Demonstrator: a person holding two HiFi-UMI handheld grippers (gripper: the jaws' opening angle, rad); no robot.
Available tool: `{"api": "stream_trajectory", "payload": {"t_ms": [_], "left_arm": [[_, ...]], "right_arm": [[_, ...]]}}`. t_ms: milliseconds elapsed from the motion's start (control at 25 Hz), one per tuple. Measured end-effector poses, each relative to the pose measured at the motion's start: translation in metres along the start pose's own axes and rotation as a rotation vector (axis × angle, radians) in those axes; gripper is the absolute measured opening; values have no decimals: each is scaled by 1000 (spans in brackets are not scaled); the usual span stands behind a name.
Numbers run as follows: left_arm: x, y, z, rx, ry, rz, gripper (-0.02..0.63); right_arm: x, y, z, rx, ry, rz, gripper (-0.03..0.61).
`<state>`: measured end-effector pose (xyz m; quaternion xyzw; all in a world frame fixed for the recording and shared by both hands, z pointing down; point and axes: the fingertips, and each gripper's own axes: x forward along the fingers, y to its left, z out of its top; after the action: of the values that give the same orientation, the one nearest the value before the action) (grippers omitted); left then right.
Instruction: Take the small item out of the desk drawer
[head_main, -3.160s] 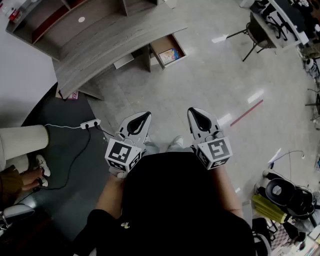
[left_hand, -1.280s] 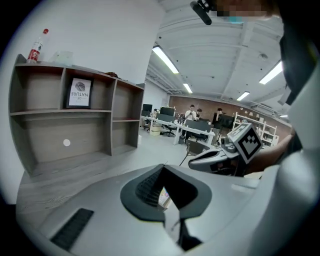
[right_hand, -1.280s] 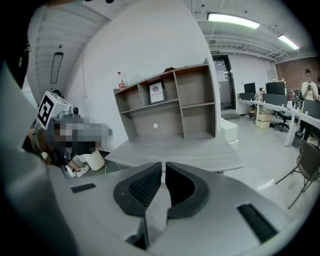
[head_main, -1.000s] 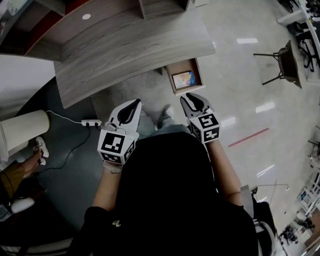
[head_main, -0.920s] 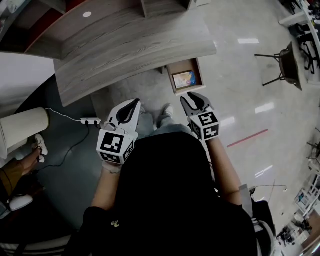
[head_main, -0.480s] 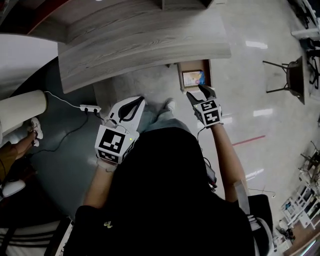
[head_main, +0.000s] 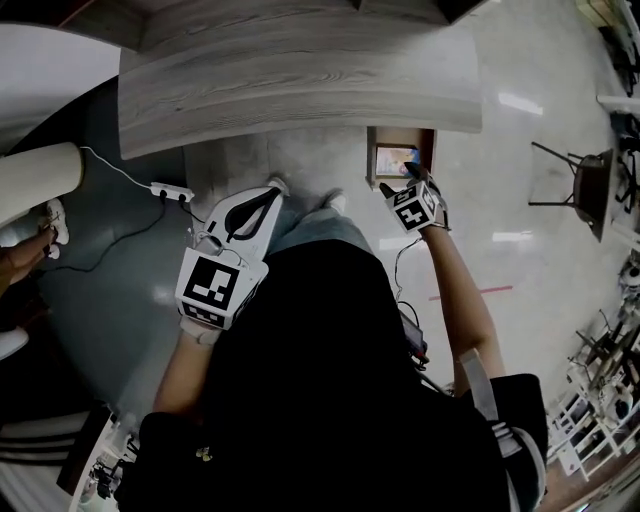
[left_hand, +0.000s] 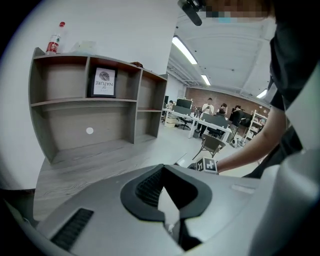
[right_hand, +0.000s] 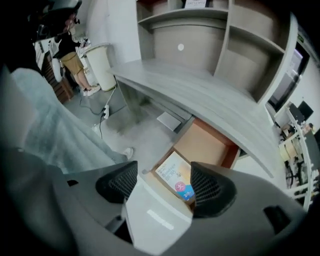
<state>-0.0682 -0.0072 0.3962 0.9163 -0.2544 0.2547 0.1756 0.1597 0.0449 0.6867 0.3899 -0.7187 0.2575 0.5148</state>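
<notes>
The left gripper (head_main: 268, 196) is close to the person's body, down by the knee. Its two fingers are pressed together and there is nothing in them. It is well away from the drawer.

The right gripper (head_main: 404, 181) is stretched out farther, just over the front edge of the open drawer (head_main: 373, 160). Its fingers are opening up. They are apart and nothing is squeezed between them yet.

Past those fingers, down inside the drawer, lies the small item (right_hand: 176, 176). It is a flat packet, white with a bit of blue and pink at one end. It lies flat on the drawer's brown bottom, close to the front wall. In the right gripper view it sits right in the gap between the two fingers, but lower down and not touching them. I think its long side runs slantwise across that gap, though the picture bends things, so I am not sure.

So the right hand is the near one. It looks like it only has to go down and a little forward to reach the packet.

Behind the drawer is the grey wooden desk (head_main: 300, 70).
</notes>
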Motion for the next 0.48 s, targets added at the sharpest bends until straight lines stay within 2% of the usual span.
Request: {"api": "stream_trajectory", "payload": {"t_ms": [240, 480], "left_arm": [[-3, 13, -15, -30, 26, 51, 9], [-4, 26, -32, -68, 54, 96, 9]], "right_arm": [[44, -15, -13, -117, 98, -2, 335], [83, -21, -31, -220, 189, 44, 378]]}}
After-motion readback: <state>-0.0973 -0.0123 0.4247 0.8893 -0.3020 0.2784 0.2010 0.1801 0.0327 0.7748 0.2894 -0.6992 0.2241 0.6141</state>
